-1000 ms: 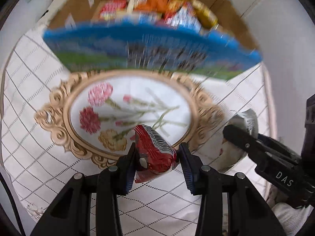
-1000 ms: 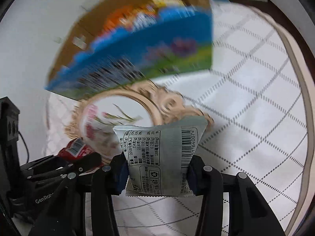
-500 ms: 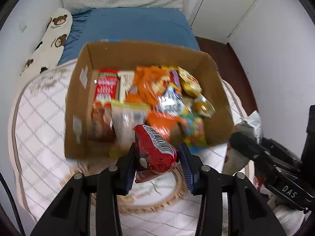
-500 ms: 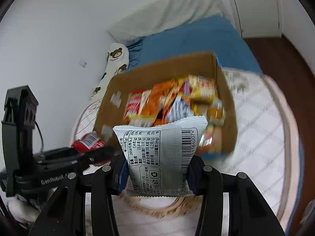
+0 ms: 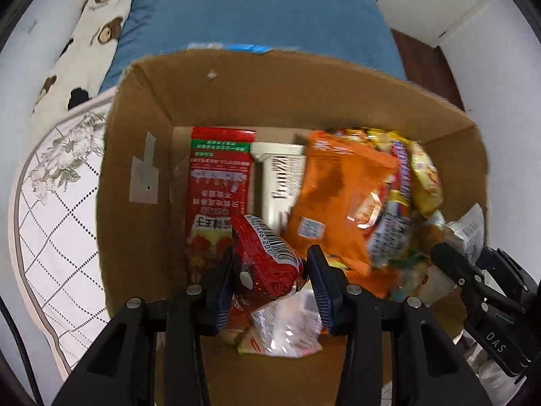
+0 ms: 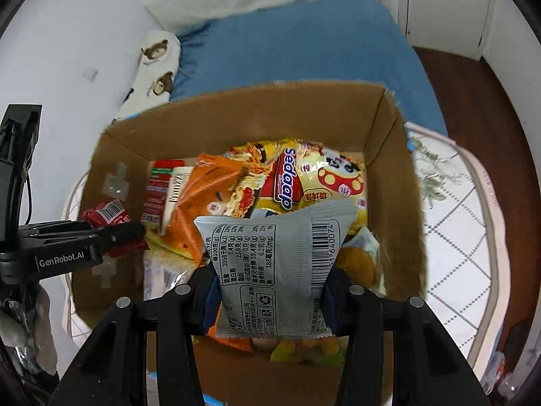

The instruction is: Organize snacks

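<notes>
My left gripper [image 5: 270,272] is shut on a small red snack packet [image 5: 267,264] and holds it above the left part of an open cardboard box [image 5: 135,155]. My right gripper [image 6: 268,287] is shut on a grey snack packet [image 6: 274,264] above the same box [image 6: 395,176]. The box holds several snacks: a red carton [image 5: 219,182], a white pack [image 5: 280,176], an orange bag [image 5: 341,196] and a yellow bag [image 6: 324,176]. The left gripper with the red packet [image 6: 108,213] shows at the left of the right wrist view. The right gripper with the grey packet [image 5: 468,230] shows at the right of the left wrist view.
The box stands on a table with a white checked cloth [image 5: 50,243] [image 6: 460,253]. Behind it is a bed with a blue sheet [image 5: 263,17] and a bear-print pillow [image 5: 88,50]. White walls and a cupboard door [image 6: 446,6] stand beyond.
Both grippers have risen from the flowered tray, over the box's near wall, and now hang above the snacks inside. Each still holds its packet.
</notes>
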`<state>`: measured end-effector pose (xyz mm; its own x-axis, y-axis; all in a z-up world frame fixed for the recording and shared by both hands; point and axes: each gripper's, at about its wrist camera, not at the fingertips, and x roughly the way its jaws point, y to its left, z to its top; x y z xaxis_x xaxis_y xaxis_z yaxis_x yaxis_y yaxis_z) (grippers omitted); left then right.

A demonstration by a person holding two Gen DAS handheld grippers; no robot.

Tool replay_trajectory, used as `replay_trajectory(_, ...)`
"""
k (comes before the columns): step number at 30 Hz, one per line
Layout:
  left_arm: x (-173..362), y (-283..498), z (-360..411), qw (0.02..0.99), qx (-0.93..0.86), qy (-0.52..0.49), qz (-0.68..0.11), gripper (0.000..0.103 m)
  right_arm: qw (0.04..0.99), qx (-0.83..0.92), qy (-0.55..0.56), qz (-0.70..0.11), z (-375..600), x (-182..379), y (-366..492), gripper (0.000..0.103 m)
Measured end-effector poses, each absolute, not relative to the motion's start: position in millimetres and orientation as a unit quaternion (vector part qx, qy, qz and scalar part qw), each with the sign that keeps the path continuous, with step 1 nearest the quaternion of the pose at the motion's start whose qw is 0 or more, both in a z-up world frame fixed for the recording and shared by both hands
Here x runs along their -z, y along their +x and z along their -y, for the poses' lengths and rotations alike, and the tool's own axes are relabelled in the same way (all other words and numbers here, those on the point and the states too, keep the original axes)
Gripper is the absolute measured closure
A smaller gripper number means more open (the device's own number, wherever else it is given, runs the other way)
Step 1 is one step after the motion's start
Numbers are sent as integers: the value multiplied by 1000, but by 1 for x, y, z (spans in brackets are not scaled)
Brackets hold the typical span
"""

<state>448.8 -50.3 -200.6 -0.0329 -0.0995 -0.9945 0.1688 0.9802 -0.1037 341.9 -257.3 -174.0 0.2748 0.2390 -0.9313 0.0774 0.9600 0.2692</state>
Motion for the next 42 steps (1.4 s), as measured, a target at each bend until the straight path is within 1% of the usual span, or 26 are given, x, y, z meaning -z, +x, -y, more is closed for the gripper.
replay_trajectory(4, 225, 461, 42, 675, 77, 26, -734, 63, 776, -43, 121, -617, 252, 190, 354, 52)
replay_trajectory(5, 230, 463, 39, 670, 74, 22, -738, 60, 771, -40, 119, -624, 252, 195, 357, 51)
replay_trajectory(6, 234, 464, 37, 668, 71, 18, -741, 55, 767, -38, 117, -630, 251, 199, 359, 43)
replay_trajectory(7, 236, 465, 35, 671, 64, 13, -739, 49, 762, -35, 112, -637, 249, 203, 361, 24)
replay_trajectory(8, 238, 465, 35, 669, 72, 3, -740, 42, 760, -31, 110, -640, 248, 205, 363, 16)
replay_trajectory(9, 238, 465, 35, 669, 79, -5, -739, 39, 761, -29, 105, -639, 247, 206, 363, 8)
replay_trajectory(11, 237, 462, 37, 673, 86, -13, -735, 27, 761, -23, 94, -641, 245, 207, 363, 8)
replay_trajectory(14, 236, 457, 46, 678, 93, 4, -729, 12, 762, -21, 97, -639, 245, 205, 363, 7)
replay_trajectory(18, 232, 447, 53, 698, 83, 34, -710, 10, 770, -10, 83, -633, 244, 200, 360, 6)
replay_trajectory(27, 210, 416, 53, 732, 59, 40, -678, 10, 778, -5, 79, -623, 244, 186, 340, 5)
replay_trajectory(33, 182, 380, 51, 754, 57, 42, -653, 10, 788, -5, 81, -611, 244, 171, 327, 5)
replay_trajectory(42, 127, 334, 52, 798, 61, 31, -599, 10, 819, 0, 78, -569, 244, 128, 286, 5)
